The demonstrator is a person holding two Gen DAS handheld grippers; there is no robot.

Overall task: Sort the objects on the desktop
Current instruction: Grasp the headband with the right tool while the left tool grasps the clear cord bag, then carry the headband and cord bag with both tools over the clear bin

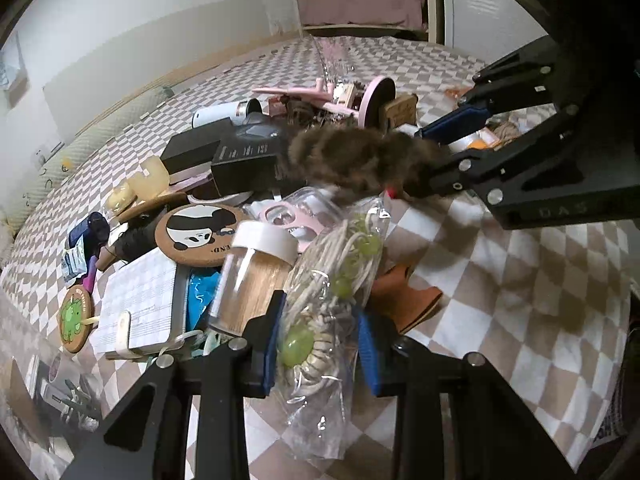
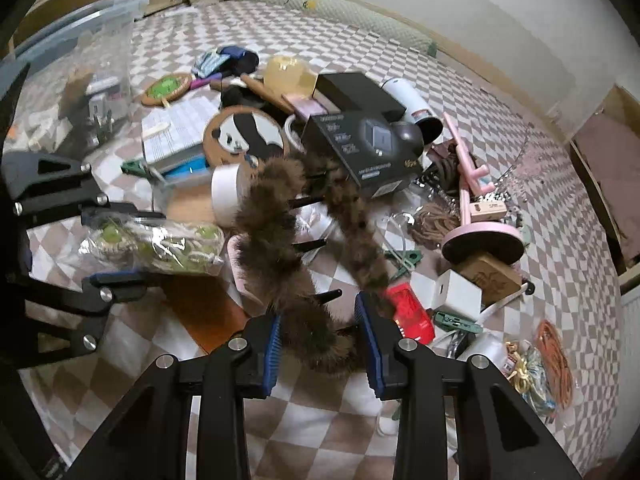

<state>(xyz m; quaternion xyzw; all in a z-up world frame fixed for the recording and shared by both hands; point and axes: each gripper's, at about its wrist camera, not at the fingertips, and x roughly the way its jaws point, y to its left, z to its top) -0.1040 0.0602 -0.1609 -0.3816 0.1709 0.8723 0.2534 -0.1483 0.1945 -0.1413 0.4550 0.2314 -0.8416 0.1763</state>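
My left gripper [image 1: 320, 344] is shut on a clear plastic bag [image 1: 332, 280] of cream cord with green beads, its blue pads pressing both sides. The bag hangs lifted over the clutter. The right wrist view shows the same bag [image 2: 156, 244] at the left, between the left gripper's [image 2: 124, 246] fingers. My right gripper [image 2: 320, 344] is shut on a brown furry hair claw [image 2: 280, 216] with black teeth, pinched at its base and raised above the pile. In the left wrist view the furry claw [image 1: 352, 156] sticks out of the right gripper [image 1: 436, 148] at the upper right.
A checkered cloth [image 2: 400, 32] is strewn with clutter: black box [image 2: 360, 140], panda coaster [image 2: 244, 132], notebook [image 1: 140, 300], white-lidded jar [image 1: 256, 276], pink stand [image 2: 480, 236], red item [image 2: 412, 312]. A clear storage bin [image 2: 80, 60] stands at the far left.
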